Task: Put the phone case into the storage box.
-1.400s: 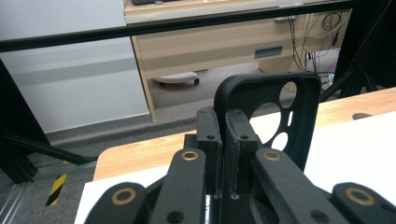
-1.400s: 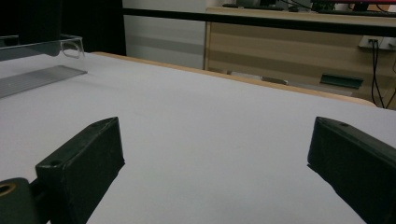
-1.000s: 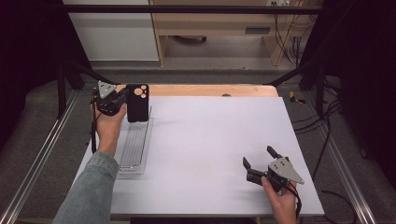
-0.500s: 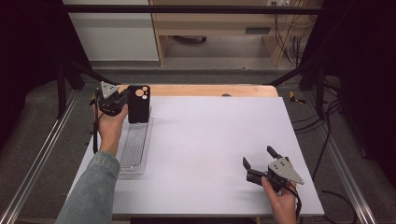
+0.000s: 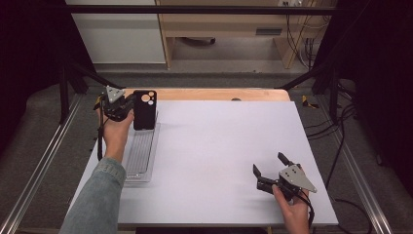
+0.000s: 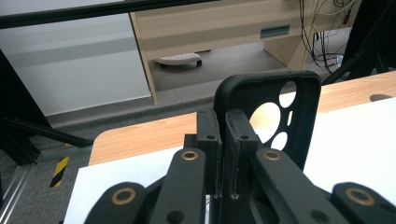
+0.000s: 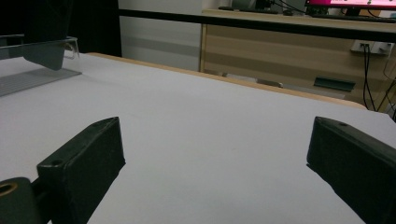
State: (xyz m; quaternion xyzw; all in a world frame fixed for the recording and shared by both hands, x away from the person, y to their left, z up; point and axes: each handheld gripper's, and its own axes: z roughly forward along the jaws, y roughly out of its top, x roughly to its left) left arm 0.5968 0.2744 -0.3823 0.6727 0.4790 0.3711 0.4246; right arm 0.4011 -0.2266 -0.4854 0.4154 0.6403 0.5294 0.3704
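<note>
Left gripper (image 5: 127, 108) clamped on a black case (image 5: 145, 110)
The case stands upright above the clear tray's (image 5: 140, 156) far end; right gripper (image 5: 270, 166) rests on the table (image 5: 219, 141), jaws apart

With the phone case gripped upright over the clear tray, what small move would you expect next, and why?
Probably a short lowering of the left gripper to set the black phone case into the clear tray. Its jaws are clamped on the case's edge, holding it upright at the tray's far end. The right gripper rests open, apart on the white table, so it looks idle.
</note>
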